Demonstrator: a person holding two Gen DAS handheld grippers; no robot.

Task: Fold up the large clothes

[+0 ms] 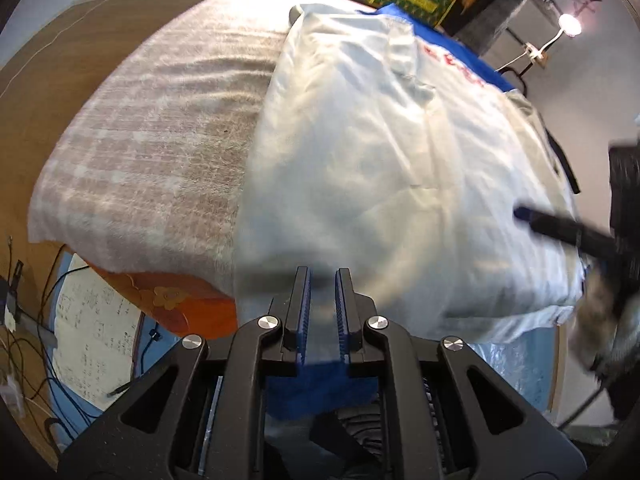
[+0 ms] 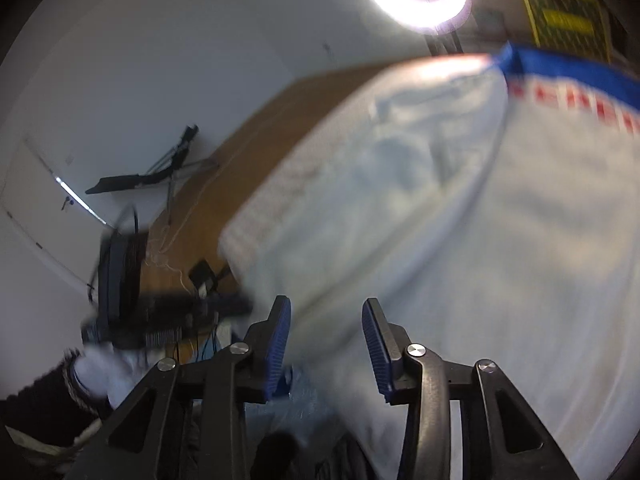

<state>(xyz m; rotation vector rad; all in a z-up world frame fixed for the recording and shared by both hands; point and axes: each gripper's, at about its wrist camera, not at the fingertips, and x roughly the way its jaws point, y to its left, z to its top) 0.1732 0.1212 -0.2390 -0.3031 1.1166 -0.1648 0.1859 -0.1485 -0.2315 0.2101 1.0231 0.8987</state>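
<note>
Holding the shirt (image 1: 380,168) hem pinched in our left gripper (image 1: 322,276), right gripper (image 2: 326,312) released, we judge it needs regripping.

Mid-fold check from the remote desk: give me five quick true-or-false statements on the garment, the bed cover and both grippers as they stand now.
1. The white garment has red lettering beside a blue band. True.
2. It lies on a bare wooden floor. False: it lies on a checked blanket.
3. The right gripper is open. True.
4. The right gripper holds the garment. False: nothing sits between its pads.
5. The left gripper gapes wide. False: its jaws are almost closed, with blue cloth between the fingers.
</note>
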